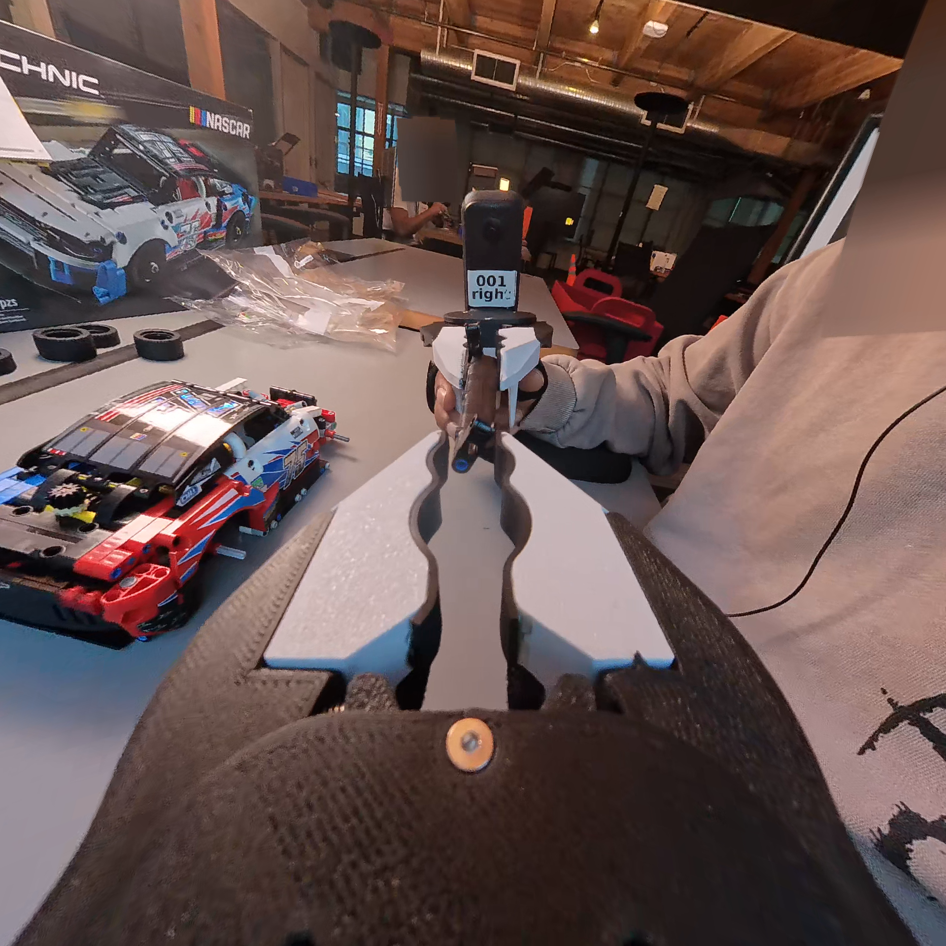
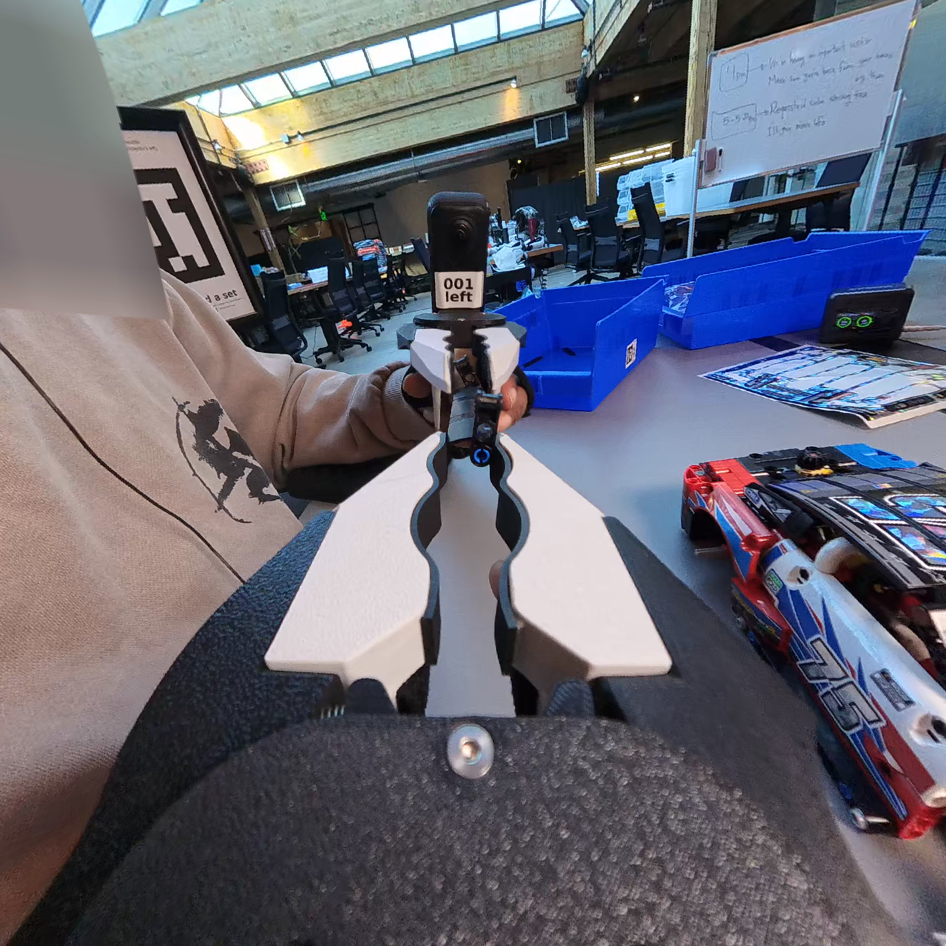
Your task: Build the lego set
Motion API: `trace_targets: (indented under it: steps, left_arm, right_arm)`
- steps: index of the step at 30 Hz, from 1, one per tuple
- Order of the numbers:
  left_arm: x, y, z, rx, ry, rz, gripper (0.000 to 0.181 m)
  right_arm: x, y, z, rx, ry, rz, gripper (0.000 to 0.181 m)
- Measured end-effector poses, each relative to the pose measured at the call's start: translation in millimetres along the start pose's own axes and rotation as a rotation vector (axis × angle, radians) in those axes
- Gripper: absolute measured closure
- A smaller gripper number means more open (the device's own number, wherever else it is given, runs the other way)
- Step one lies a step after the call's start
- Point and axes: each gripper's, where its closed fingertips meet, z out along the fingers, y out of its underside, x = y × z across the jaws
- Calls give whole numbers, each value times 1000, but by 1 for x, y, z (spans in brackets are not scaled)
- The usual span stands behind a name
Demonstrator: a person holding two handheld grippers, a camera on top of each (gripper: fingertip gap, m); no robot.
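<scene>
A small black lego piece [image 1: 468,453] with a blue pin is held in the air between my two grippers, which face each other tip to tip. My left gripper [image 1: 472,445] closes on it in the left wrist view. My right gripper [image 2: 472,445] closes on the same piece [image 2: 481,440] from the other side. Each gripper also shows farther off in the other's view: the right [image 1: 484,427], the left [image 2: 468,414]. The partly built red, white and blue race car [image 1: 169,491] sits on the grey table [image 1: 368,389], to the side of both grippers [image 2: 829,588].
Black tyres [image 1: 158,344] lie at the back left by the set's box [image 1: 123,205] and empty plastic bags [image 1: 307,302]. Blue bins [image 2: 588,348], a sticker sheet [image 2: 829,379] and a black device [image 2: 865,312] stand on the far side. A person's sleeves and torso are close. Some 6 cm of space lies between my two pairs of fingers.
</scene>
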Motion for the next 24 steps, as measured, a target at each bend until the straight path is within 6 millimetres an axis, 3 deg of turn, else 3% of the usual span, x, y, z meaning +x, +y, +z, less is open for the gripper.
trace_targets:
  steps: [3, 9, 16, 17, 20, 24]
  left_arm:
    - [2, 0, 1, -7, 10, -15, 169]
    - [7, -7, 2, 56, 101, -214, 175]
    - [9, -9, 4, 63, 98, -196, 176]
    - [8, -9, 3, 67, 89, -182, 176]
    - [10, -9, 5, 65, 82, -149, 146]
    - [9, -1, 15, 18, 60, -124, 150]
  right_arm:
    - [-1, -1, -1, 6, -4, -12, 168]
    - [-11, -7, -2, 27, -8, -149, 168]
    - [-13, -10, -3, 33, -9, -169, 168]
    - [-12, -9, -3, 34, -8, -166, 168]
    - [-11, -11, -4, 43, 0, -156, 168]
    - [-9, -8, -2, 29, 5, -146, 168]
